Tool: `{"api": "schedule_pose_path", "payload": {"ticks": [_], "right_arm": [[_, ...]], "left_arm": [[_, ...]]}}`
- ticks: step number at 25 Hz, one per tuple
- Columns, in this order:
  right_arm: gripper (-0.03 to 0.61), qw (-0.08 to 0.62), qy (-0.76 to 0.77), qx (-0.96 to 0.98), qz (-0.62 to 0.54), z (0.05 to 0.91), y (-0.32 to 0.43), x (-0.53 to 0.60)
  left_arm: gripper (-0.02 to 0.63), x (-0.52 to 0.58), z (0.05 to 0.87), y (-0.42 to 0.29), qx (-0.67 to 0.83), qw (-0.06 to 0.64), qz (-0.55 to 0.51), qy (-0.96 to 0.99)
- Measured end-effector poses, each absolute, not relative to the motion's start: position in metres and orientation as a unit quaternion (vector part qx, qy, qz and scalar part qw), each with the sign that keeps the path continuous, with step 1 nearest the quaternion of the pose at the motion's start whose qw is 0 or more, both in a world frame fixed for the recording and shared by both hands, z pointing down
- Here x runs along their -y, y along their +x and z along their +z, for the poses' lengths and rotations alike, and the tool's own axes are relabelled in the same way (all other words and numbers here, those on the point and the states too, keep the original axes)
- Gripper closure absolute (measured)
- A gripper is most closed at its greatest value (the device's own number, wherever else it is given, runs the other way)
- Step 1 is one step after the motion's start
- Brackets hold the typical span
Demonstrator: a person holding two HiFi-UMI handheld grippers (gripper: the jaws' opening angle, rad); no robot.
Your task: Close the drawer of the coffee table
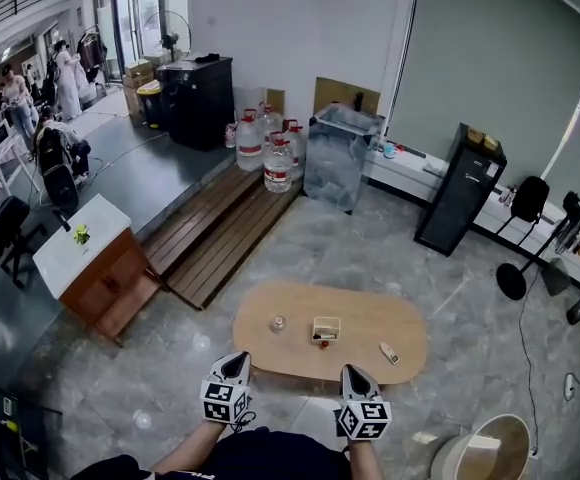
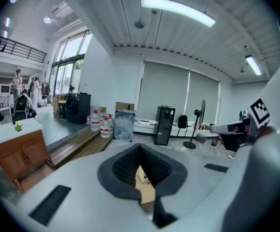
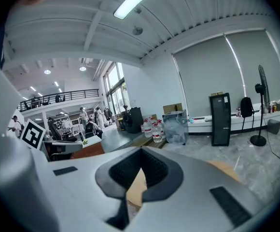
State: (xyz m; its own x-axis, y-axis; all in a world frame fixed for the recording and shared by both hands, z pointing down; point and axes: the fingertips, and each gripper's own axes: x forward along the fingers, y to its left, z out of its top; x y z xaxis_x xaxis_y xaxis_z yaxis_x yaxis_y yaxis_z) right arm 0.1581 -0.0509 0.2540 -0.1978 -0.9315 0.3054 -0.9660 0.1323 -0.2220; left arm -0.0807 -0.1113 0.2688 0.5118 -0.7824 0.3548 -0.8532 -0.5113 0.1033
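The left gripper point(image 1: 236, 361) and right gripper point(image 1: 356, 371) both have their jaws closed together, holding nothing. They sit by the near edge of the coffee table point(image 1: 360, 313). Its drawer cannot be made out.

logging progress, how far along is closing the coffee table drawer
Done: no drawer shows sticking out from the coffee table, though its front is hidden. In hand: nothing; left gripper and right gripper hover shut at its near edge. Left: cannot tell.

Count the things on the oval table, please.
4: a round thing at left, a box in the middle, a tiny red thing before it, a pale piece at right. None seems hidden.
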Motion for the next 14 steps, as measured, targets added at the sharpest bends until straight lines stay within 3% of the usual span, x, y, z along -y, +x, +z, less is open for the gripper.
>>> {"api": "schedule_pose_path", "payload": {"ticks": [14], "right_arm": [[0.551, 0.048, 0.636, 0.746, 0.192, 0.2598, 0.1607, 0.0478]], "left_arm": [[0.589, 0.1070, 0.2675, -0.0820, 0.477, 0.105, 0.143, 0.861]]}}
